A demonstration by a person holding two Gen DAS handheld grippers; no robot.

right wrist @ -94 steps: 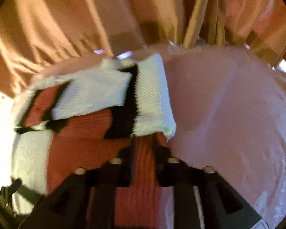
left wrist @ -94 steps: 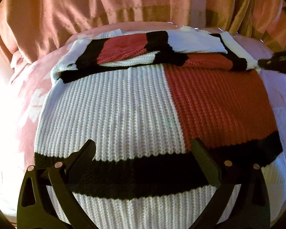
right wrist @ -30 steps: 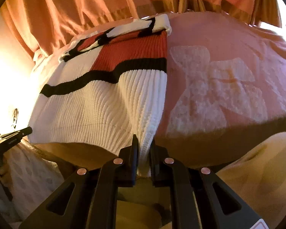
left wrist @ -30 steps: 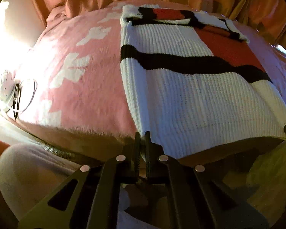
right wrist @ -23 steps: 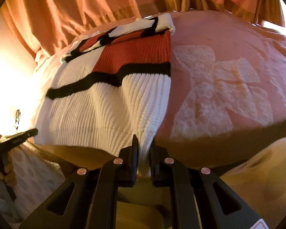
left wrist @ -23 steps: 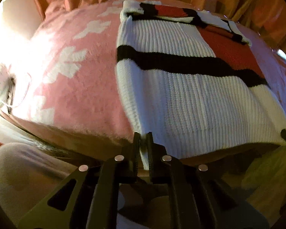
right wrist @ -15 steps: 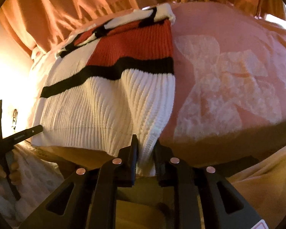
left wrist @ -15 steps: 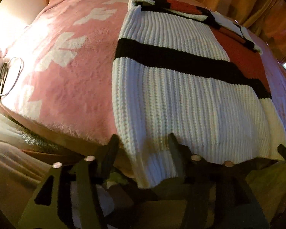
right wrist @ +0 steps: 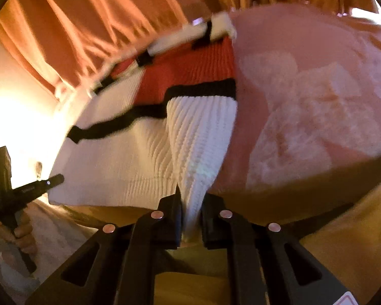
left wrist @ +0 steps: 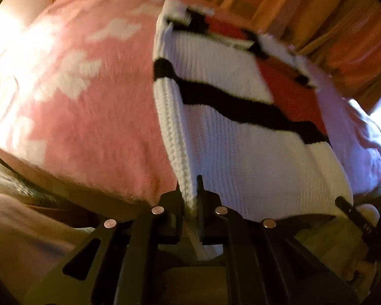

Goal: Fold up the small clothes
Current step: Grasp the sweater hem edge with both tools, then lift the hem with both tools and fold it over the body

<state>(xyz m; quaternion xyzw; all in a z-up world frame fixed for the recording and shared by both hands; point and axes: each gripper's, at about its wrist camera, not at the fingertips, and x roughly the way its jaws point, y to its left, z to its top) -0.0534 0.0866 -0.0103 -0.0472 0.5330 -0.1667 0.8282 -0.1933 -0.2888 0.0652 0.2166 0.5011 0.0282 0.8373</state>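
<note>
Sweater [left wrist: 241,152] lay spread on the pink blanket [left wrist: 89,106] ahead of both claws. Your left claw [left wrist: 190,200] had just closed again and pinched its near-left hem corner; your right claw [right wrist: 191,203] had also just closed, clamping the near-right corner. Orange curtains [right wrist: 101,25] hung beyond the far edge.

A white knit sweater [left wrist: 254,157] with a black stripe and red panel is spread flat. Its near hem corners are lifted.
</note>
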